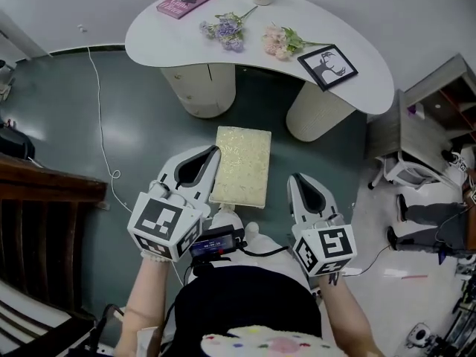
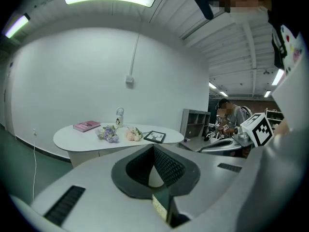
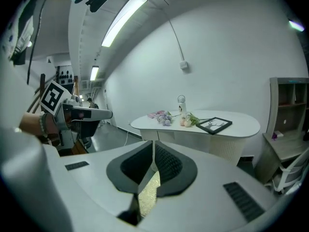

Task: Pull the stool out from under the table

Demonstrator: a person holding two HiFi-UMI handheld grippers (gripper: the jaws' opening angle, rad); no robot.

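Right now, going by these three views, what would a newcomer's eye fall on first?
The cream-topped stool stands alone on the dark green floor, fully out from under the white curved table beyond it. The left gripper and right gripper hang at either side of its near end, jaws shut on nothing. On the table, purple flowers, pink flowers and a framed picture stand out.

My white plastic two-jaw left gripper [image 1: 211, 157], jaws pressed together, my matching white right gripper [image 1: 296, 182] likewise closed, side by side, tilted slightly downward
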